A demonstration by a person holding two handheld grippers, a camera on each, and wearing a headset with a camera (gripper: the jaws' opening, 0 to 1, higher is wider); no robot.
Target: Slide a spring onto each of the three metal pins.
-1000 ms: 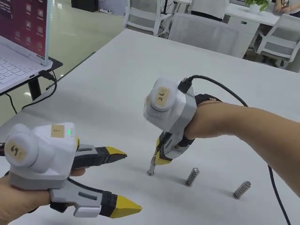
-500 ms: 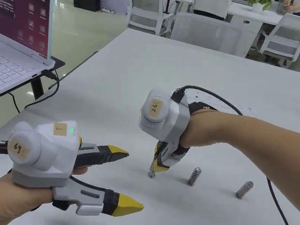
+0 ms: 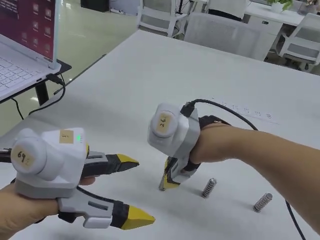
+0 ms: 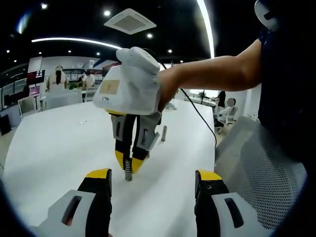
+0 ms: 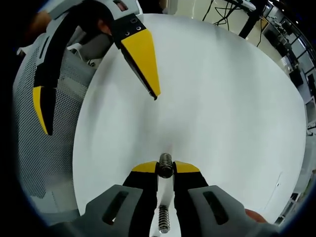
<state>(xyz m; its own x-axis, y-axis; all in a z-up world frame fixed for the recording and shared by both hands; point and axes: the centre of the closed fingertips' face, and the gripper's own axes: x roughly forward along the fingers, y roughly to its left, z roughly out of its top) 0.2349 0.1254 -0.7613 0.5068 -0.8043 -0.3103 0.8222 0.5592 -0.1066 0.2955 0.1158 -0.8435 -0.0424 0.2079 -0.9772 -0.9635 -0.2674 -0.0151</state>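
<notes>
An open laptop (image 3: 25, 45) sits at far left. Low on the left, the left gripper (image 3: 131, 190) hovers empty, jaws spread wide. At centre, the right gripper (image 3: 167, 181) points down at the white table (image 3: 150, 80), jaws clamped on a spring (image 5: 166, 165) standing at the surface. Further right, a second spring (image 3: 208, 187) and a third spring (image 3: 262, 201) stand alone, seemingly already on their pins, so this looks like the last one.

Headset overlooks table (image 3: 150, 75); gripper views face each other.
</notes>
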